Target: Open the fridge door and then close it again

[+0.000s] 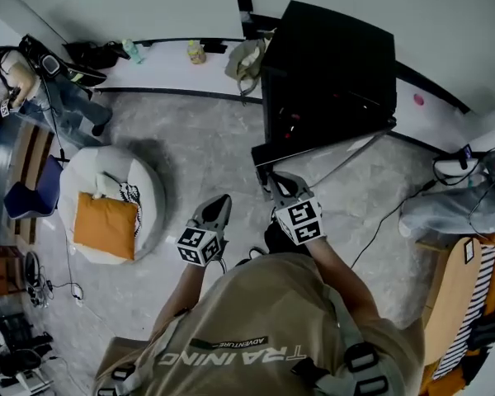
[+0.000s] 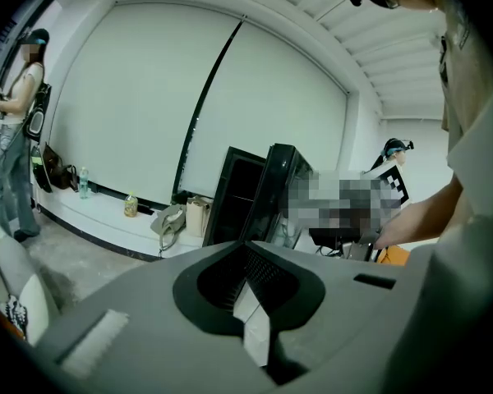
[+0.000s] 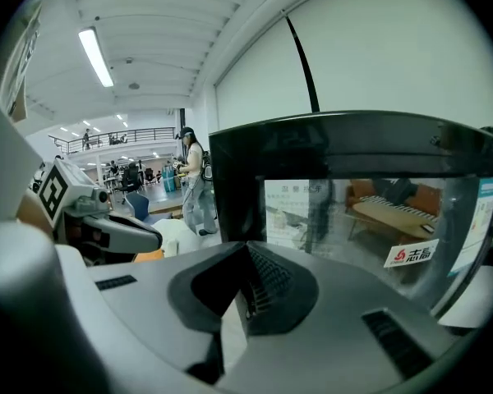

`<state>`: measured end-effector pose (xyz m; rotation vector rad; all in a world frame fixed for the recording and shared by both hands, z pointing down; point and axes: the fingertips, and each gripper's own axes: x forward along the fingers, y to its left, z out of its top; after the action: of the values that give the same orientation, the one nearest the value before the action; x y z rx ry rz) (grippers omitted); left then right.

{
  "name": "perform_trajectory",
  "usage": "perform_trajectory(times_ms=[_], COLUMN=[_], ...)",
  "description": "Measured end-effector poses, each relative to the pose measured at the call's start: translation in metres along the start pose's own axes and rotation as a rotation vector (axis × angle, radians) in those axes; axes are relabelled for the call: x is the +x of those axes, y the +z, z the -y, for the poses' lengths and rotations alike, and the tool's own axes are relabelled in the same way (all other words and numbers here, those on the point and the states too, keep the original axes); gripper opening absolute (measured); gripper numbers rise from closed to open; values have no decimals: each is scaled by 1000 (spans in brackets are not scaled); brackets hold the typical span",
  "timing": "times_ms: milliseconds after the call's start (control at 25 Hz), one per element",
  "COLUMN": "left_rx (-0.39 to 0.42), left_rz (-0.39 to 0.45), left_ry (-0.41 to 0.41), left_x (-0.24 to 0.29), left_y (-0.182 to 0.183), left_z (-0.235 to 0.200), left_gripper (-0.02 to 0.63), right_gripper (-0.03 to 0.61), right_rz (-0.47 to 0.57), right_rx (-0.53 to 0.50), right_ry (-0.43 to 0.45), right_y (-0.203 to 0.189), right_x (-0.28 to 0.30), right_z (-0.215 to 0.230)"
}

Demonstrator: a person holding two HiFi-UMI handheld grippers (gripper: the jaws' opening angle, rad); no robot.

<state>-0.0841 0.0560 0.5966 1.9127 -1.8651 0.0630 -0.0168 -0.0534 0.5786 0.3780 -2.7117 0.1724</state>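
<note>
Closest to the person, the left gripper [image 1: 218,203] hangs low and apart from the work. The left gripper view shows its jaws pressed together with nothing between them. The right gripper [image 1: 279,181] is also closed on nothing and sits just beside the free edge of the fridge door [image 1: 268,153]. Whether it actually touches the frame cannot be told.

In the right gripper view the glass door [image 3: 353,212] fills the picture, dark-framed and carrying a small sticker. It stands swung out from the black fridge [image 1: 330,64] against the wall, and the cabinet mouth gapes beside it in the left gripper view.

The opening half looks done, so the closing push is probably the step in hand. It would go best with the blunt closed jaws set flat on the frame near the free edge, not on the glass. They should follow the door's arc and slow before the seal meets. The left gripper should stay clear of the gap.

There are two grippers, one fridge and one door. To the left on the floor lies one white beanbag [image 1: 153,190] with one orange cushion [image 1: 106,225]. Farther off, the wall ledge [image 1: 161,68] holds one bag [image 1: 243,60] and two bottles [image 1: 196,52]. One other person [image 2: 12,130] stands at the far left.
</note>
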Motion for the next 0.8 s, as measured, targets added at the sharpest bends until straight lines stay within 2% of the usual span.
perform_trajectory(times_ms=[320, 800], left_rx=[37, 65], left_rz=[-24, -28], left_ry=[10, 19], left_x=[32, 84], left_y=[27, 51], left_z=[-21, -25], left_gripper=[2, 2], right_gripper=[-5, -5], right_rz=[39, 62], right_rx=[37, 81], right_ry=[22, 46], right_y=[12, 19], right_x=[24, 44], right_z=[17, 63])
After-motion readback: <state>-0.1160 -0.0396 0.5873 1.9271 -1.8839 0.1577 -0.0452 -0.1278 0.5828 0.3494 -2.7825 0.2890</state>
